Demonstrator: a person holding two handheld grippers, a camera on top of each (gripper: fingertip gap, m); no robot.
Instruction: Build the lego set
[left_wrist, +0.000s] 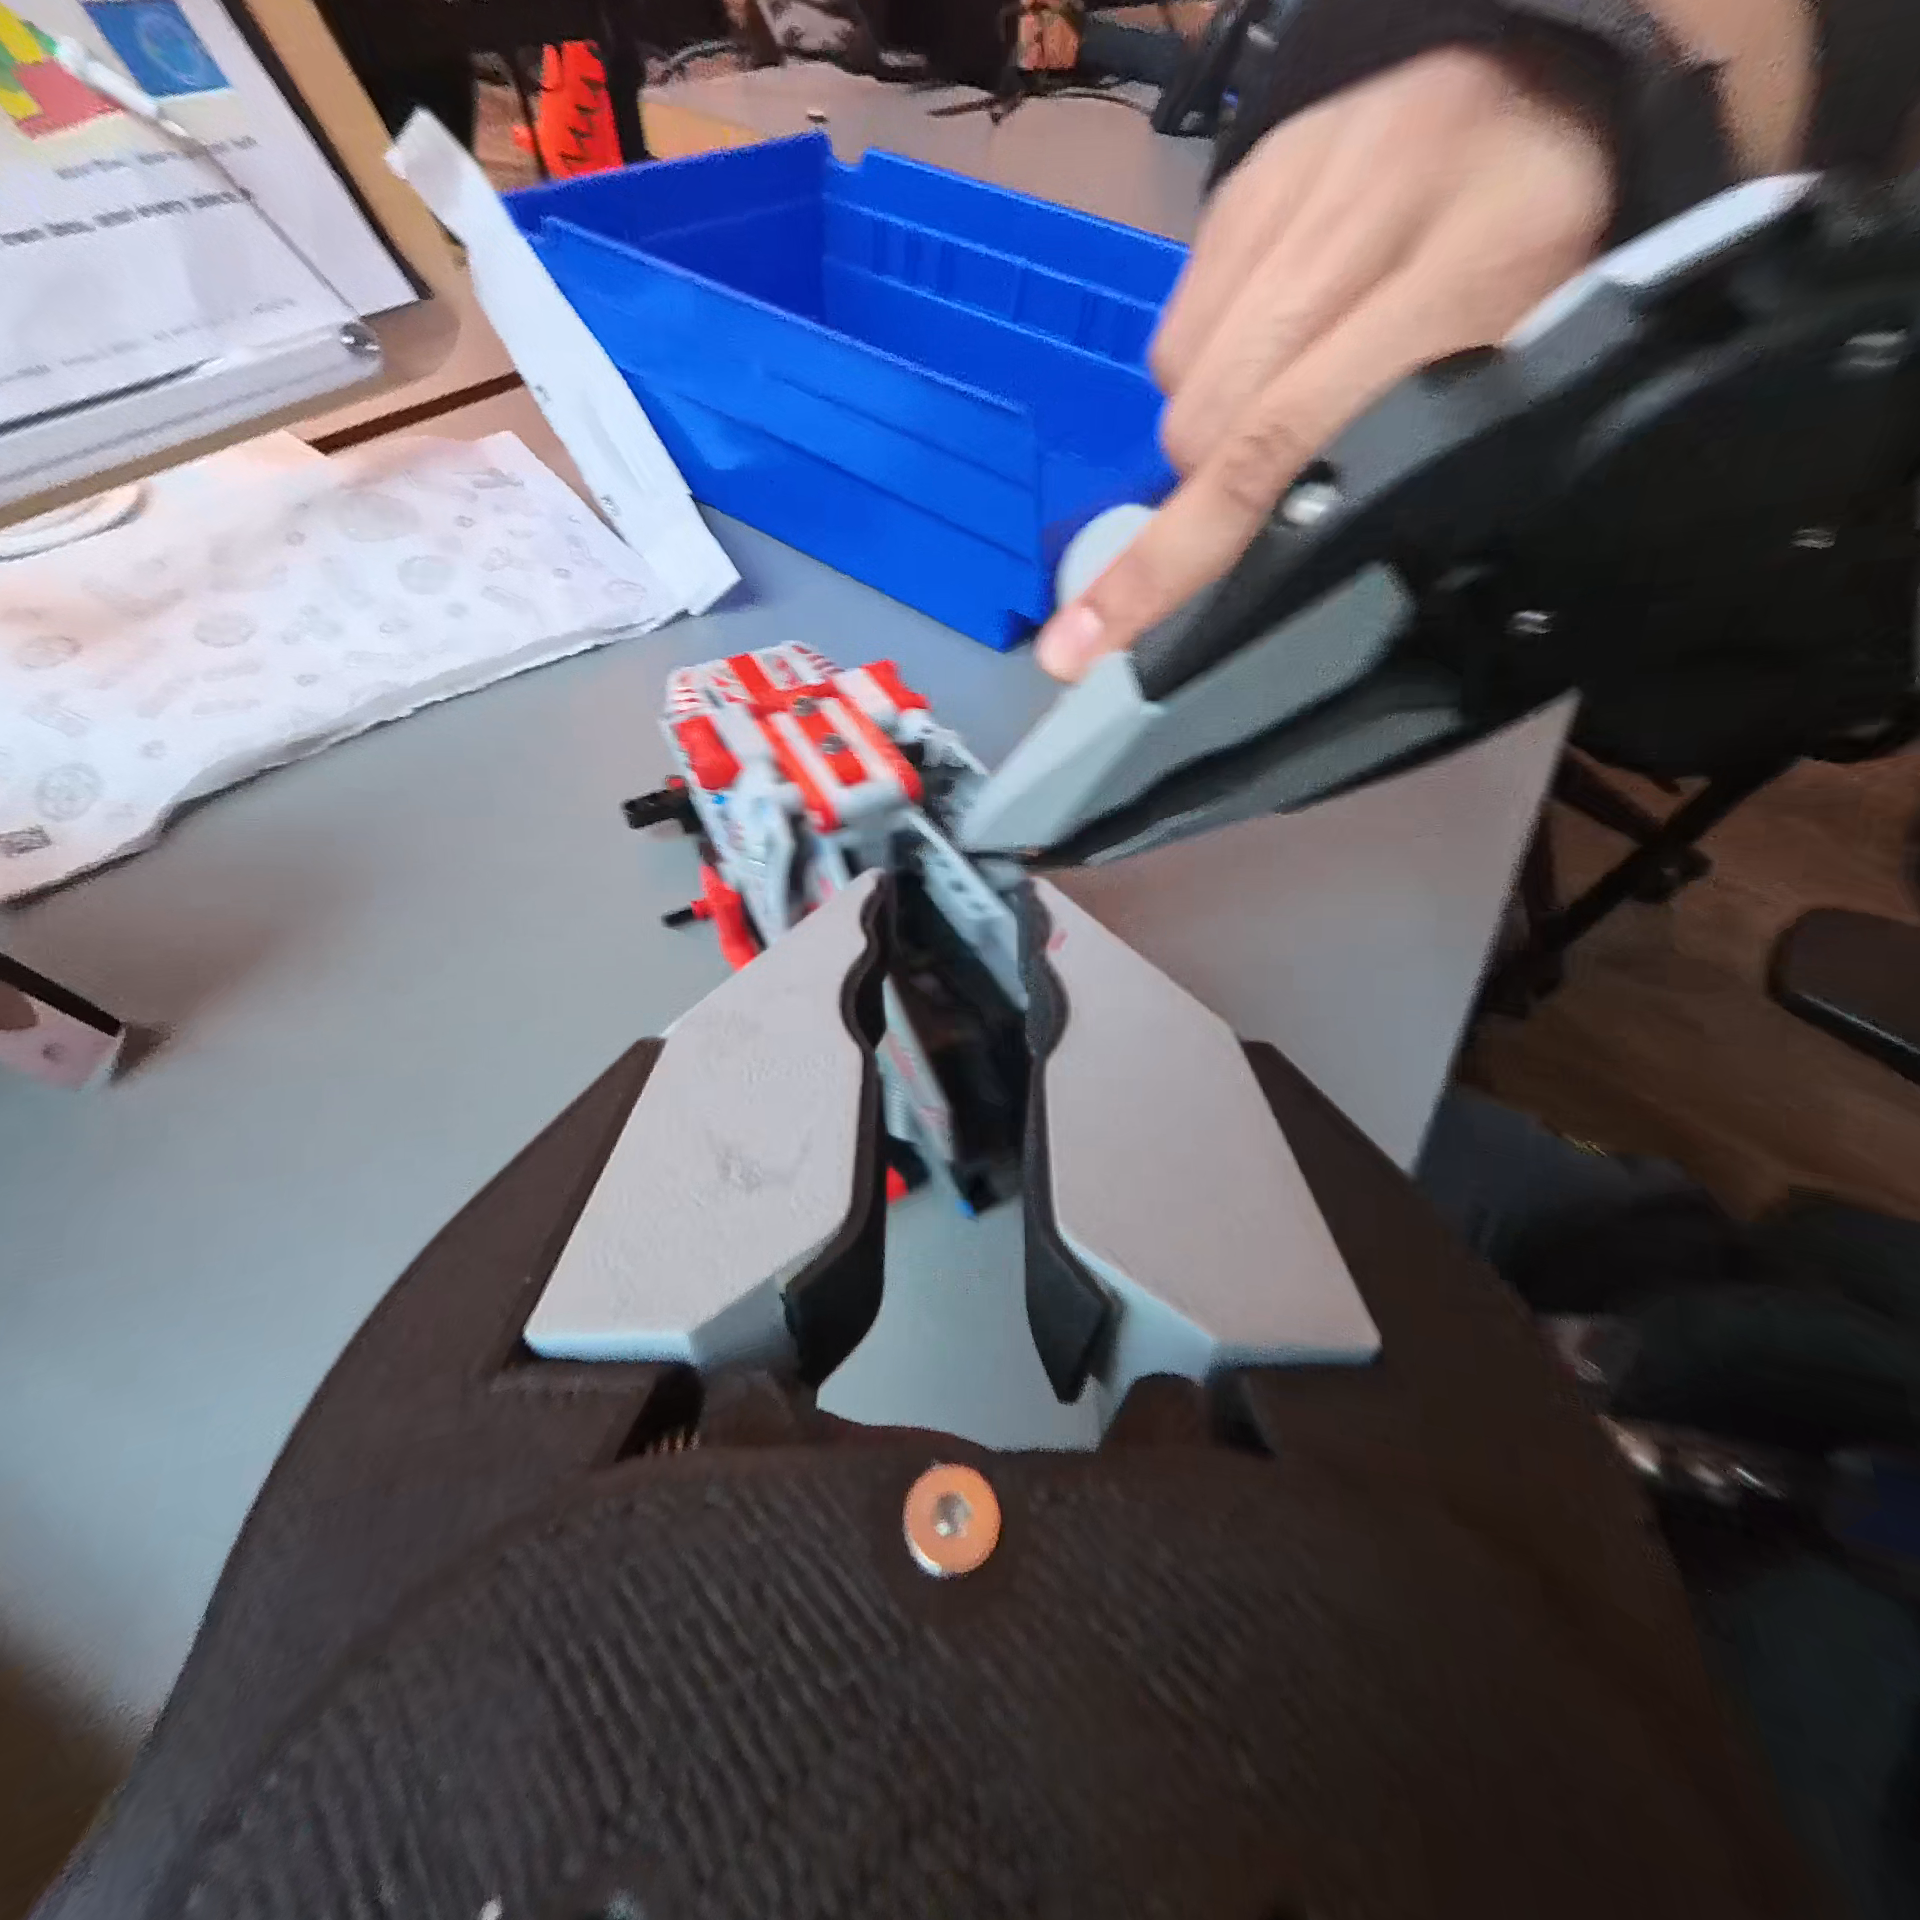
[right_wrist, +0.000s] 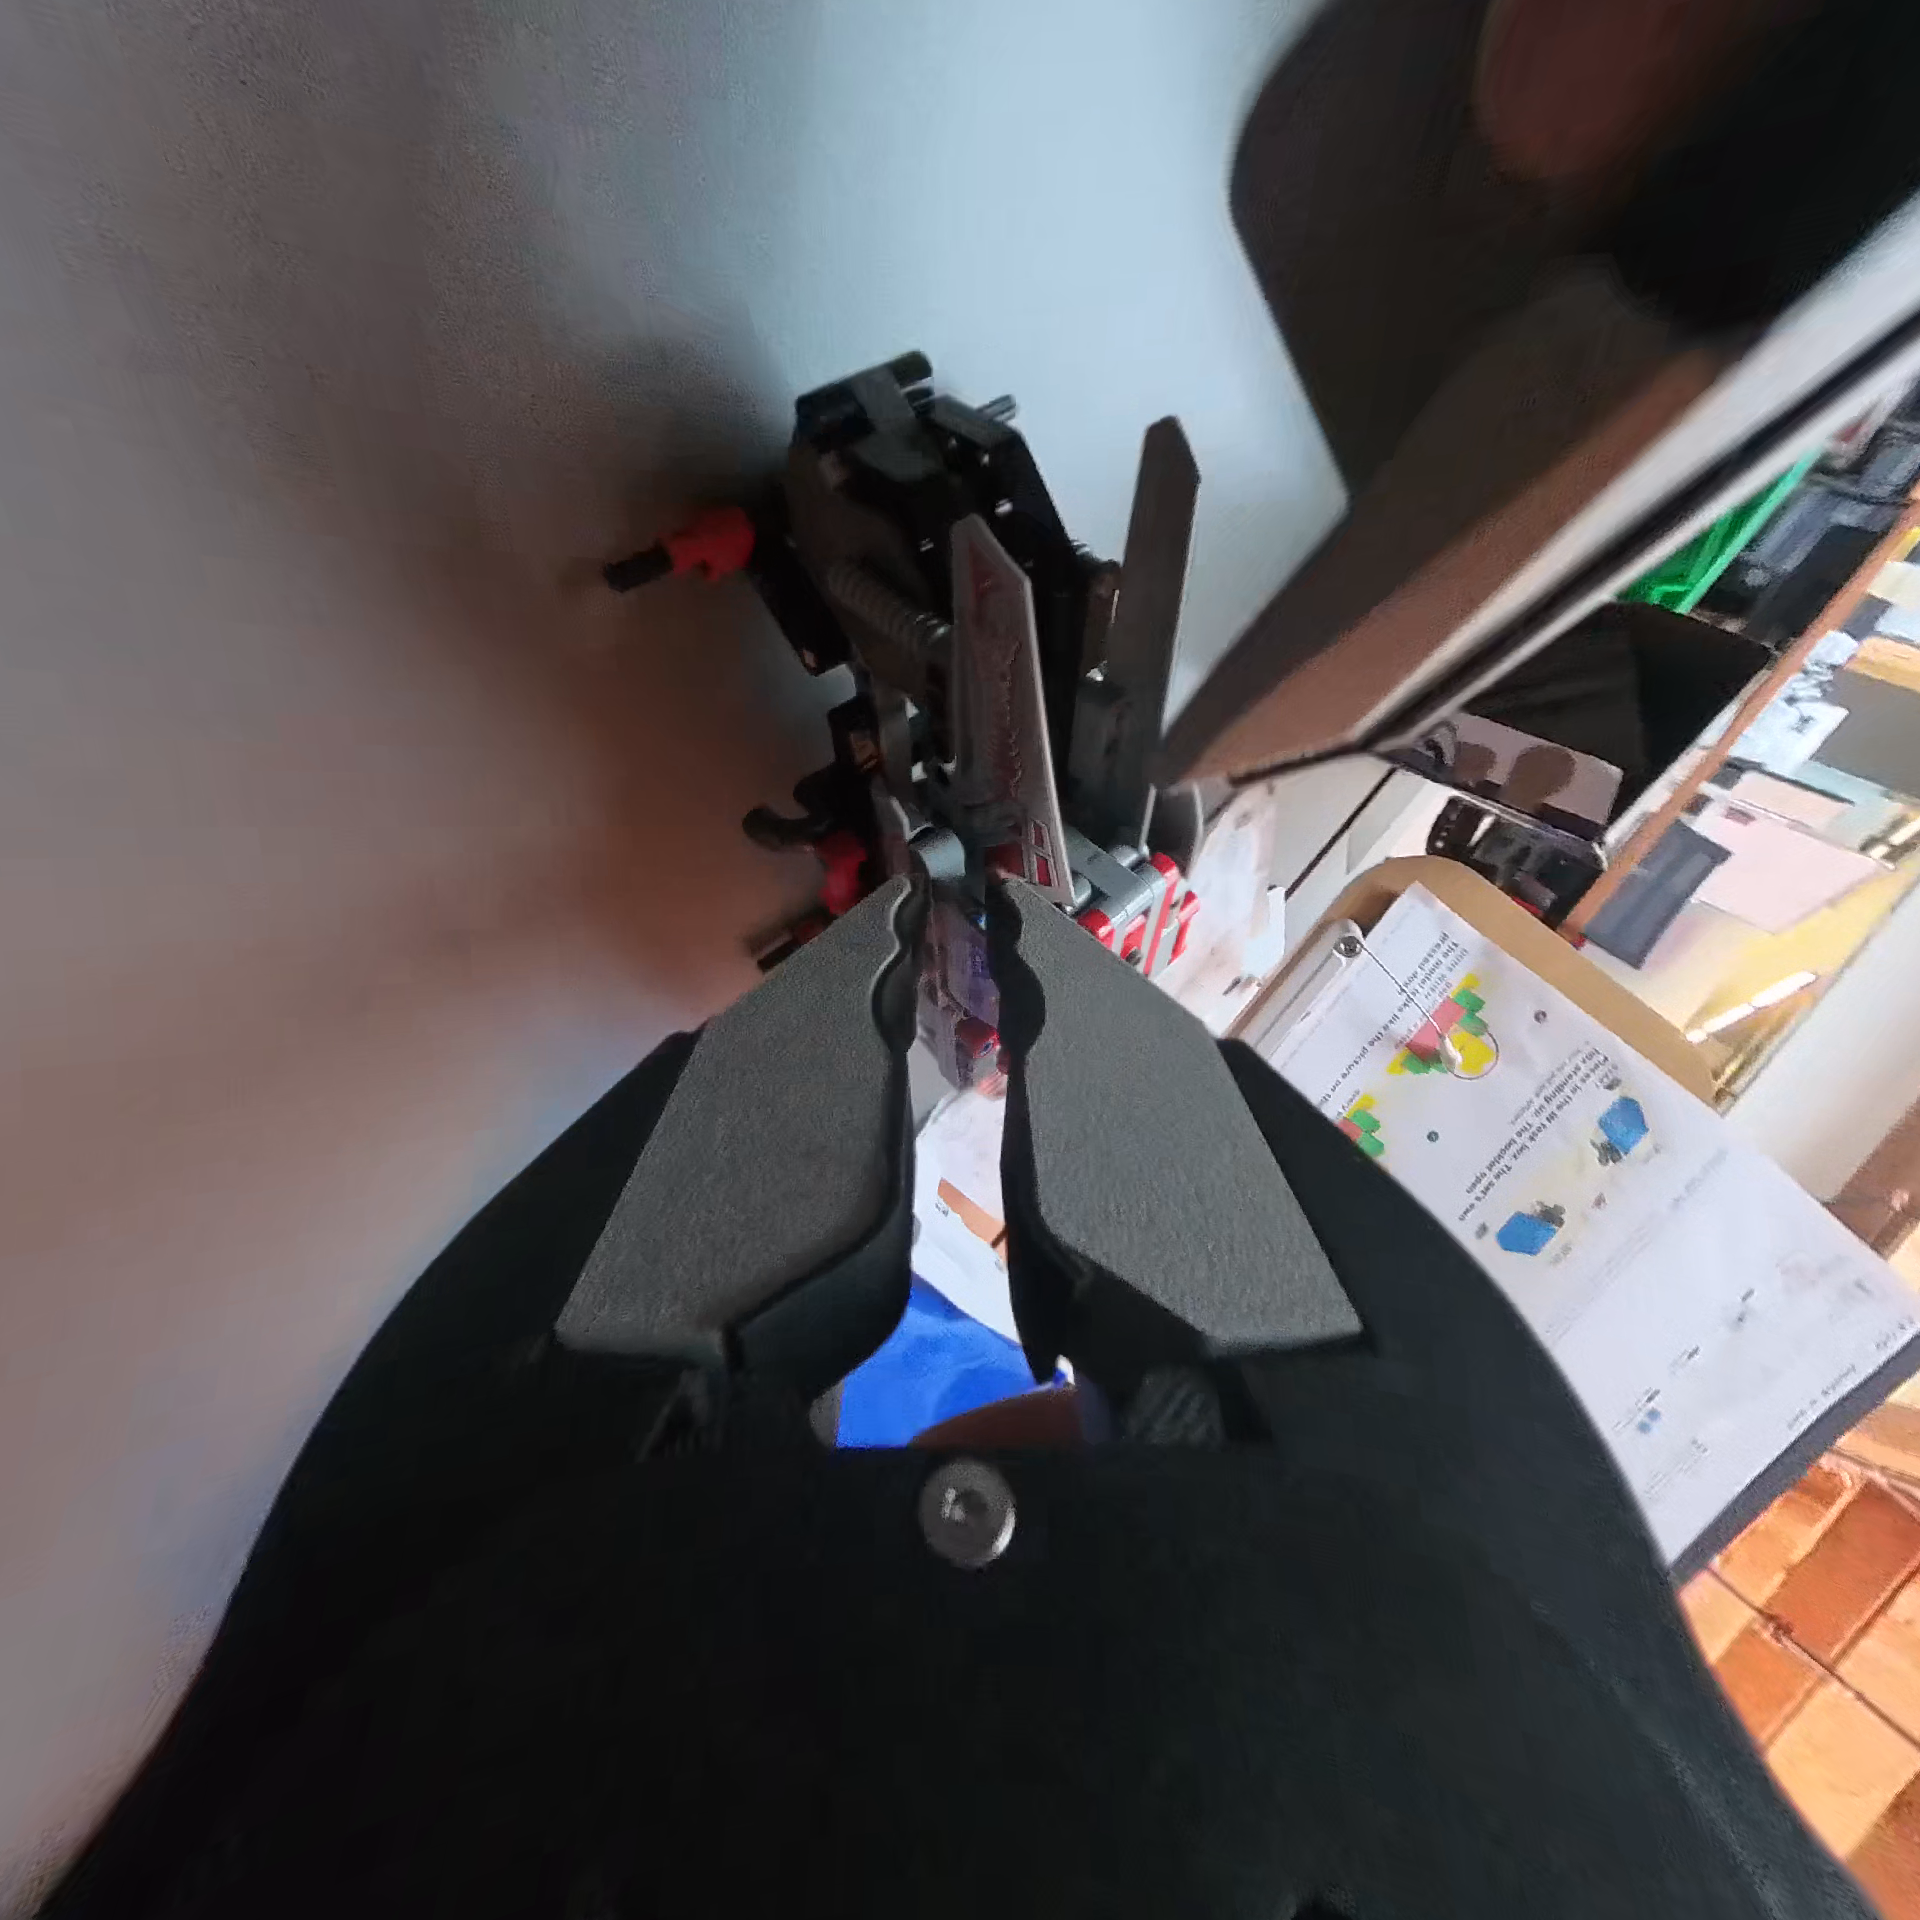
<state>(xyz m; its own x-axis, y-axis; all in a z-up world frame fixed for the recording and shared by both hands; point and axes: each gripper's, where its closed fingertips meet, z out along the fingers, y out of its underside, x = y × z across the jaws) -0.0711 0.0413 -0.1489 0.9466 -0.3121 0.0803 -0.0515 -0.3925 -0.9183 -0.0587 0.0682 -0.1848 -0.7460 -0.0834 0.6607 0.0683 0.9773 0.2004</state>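
Observation:
A red, white and grey lego model (left_wrist: 800, 758) lies tilted over the grey table (left_wrist: 364, 1039). My left gripper (left_wrist: 956, 899) is shut on the model's near end, which sits between the black pads. My right gripper (left_wrist: 1003, 831) comes in from the right, held by a hand (left_wrist: 1351, 312), with its tip against the model's right side. In the right wrist view the model's dark underside (right_wrist: 914, 582) shows, and my right gripper (right_wrist: 961, 894) is shut on a small dark part of it. One finger (right_wrist: 1153, 582) of the left gripper shows beside the model.
A blue bin (left_wrist: 862, 343) stands behind the model. A printed parts sheet (left_wrist: 281, 623) and a white paper strip (left_wrist: 561, 364) lie at the left. A framed instruction sign (left_wrist: 156, 208) stands at the back left and also shows in the right wrist view (right_wrist: 1558, 1164). The table edge (left_wrist: 1496, 935) is close on the right. There is about 5 cm between the tips of the two grippers.

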